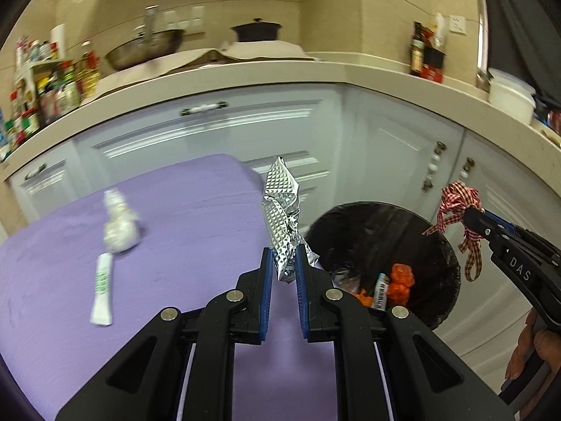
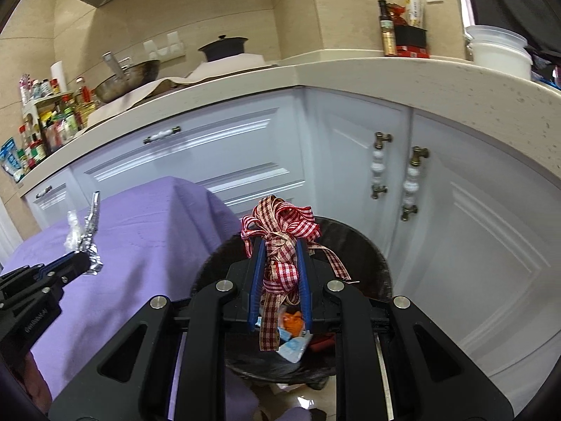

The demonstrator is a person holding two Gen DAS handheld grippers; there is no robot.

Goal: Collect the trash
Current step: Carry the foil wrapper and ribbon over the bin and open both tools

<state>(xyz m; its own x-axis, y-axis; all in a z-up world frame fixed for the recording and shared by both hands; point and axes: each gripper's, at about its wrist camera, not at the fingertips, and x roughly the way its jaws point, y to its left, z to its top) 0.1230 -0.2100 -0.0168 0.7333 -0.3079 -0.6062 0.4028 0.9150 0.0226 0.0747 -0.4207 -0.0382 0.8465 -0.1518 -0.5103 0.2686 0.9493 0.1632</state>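
From the left wrist camera, I see my left gripper (image 1: 283, 263) clamped on a crumpled strip of silver foil (image 1: 280, 210), which stands upright above the edge of the purple-covered table (image 1: 175, 228). A blurred white wad (image 1: 119, 224) and a white sachet (image 1: 102, 287) lie on the cloth; the sachet's green print is unreadable. Beyond, the black trash bin (image 1: 438, 245) holds orange scraps (image 1: 399, 282), partly hidden by my gripper. At far right the right gripper (image 1: 471, 215) grips a red checked ribbon (image 1: 455, 207), its body cut off by the frame.

From the right wrist camera, my right gripper (image 2: 279, 263) pinches the ribbon bow (image 2: 280, 228) over the bin (image 2: 368, 256), whose contents show only between the fingers. The left gripper (image 2: 79, 263) holds the foil (image 2: 86, 235) at left.
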